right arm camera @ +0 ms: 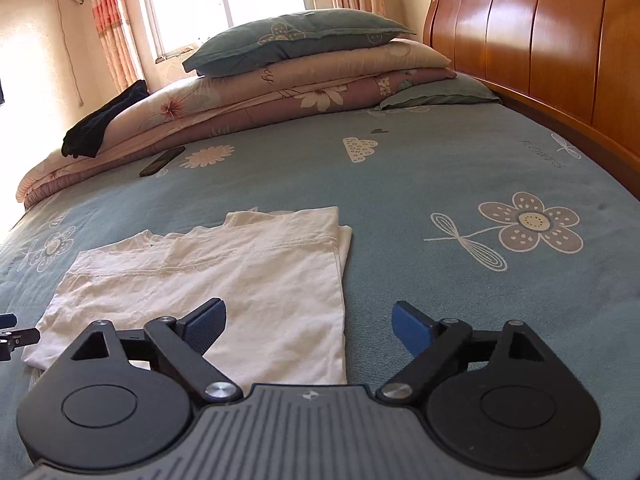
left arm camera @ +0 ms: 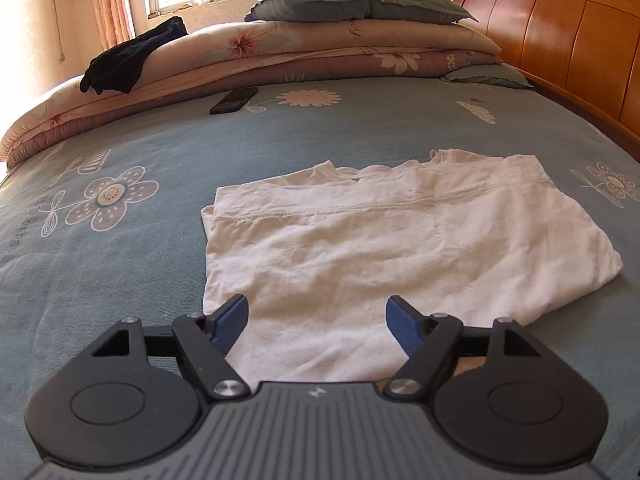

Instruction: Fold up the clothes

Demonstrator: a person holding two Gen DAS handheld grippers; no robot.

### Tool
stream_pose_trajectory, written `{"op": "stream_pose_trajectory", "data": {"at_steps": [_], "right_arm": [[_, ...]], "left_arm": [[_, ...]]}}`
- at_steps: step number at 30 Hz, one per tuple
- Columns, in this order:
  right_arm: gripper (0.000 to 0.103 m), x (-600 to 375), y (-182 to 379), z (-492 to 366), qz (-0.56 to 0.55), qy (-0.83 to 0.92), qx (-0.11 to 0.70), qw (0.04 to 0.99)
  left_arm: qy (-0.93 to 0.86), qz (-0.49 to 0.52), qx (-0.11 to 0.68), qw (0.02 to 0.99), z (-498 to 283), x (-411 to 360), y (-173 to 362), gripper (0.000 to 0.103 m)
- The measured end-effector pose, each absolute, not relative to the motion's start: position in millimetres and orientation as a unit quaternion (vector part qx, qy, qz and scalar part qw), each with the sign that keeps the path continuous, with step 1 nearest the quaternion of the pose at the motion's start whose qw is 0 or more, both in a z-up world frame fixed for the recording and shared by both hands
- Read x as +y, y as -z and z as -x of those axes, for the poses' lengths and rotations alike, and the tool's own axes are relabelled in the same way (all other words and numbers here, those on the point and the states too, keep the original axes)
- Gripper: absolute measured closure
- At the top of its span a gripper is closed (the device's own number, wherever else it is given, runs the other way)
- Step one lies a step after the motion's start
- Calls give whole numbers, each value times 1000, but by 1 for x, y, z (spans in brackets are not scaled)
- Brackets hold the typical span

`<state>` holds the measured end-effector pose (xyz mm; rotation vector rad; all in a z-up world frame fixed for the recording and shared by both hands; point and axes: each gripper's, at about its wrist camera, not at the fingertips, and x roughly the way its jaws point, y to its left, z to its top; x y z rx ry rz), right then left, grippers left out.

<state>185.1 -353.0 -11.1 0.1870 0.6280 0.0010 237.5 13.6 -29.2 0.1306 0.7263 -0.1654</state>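
A white shirt [left arm camera: 384, 236] lies folded in a rough rectangle on the blue flowered bedsheet [left arm camera: 140, 168]. My left gripper [left arm camera: 316, 322] hovers open over the shirt's near edge, with nothing between its blue pads. In the right wrist view the same white shirt [right arm camera: 224, 280] sits left of centre. My right gripper [right arm camera: 310, 326] is open above the shirt's near right corner, its left pad over cloth and its right pad over bare bedsheet [right arm camera: 460, 184]. A tip of the left gripper shows at the left edge [right arm camera: 8, 330].
A stack of folded quilts [left arm camera: 304, 54] with a grey-green pillow [left arm camera: 360, 0] on top fills the far side of the bed. A dark garment [left arm camera: 128, 56] drapes over the quilts' left end. A black phone [left arm camera: 234, 100] lies near them. A wooden headboard [left arm camera: 568, 40] runs along the right.
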Motion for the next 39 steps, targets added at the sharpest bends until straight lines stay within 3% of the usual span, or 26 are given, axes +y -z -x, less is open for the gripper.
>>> {"op": "stream_pose_trajectory", "data": {"at_steps": [1,9,13,21,30,39], "right_arm": [[0,-344,5,-178,-81,-1,302,950],[0,-279,-31,-117,13,13,239,971],[0,-270,-9,-113,-18,0,230,973],[0,-272,41,-185,-83,-87,315,941],[0,-303,85,-233,-305,-188,339,870],[0,-293,109,-249,-366,-242,367,820]], "left_arm": [[78,-61,351,931,-230,11,25,17],[100,-17,319,942,-171,3,2,9],[98,-14,310,946,-161,2,7,4],[72,25,341,937,-215,23,34,4],[69,105,370,921,-256,43,59,4],[84,167,381,905,-258,49,82,4]]}}
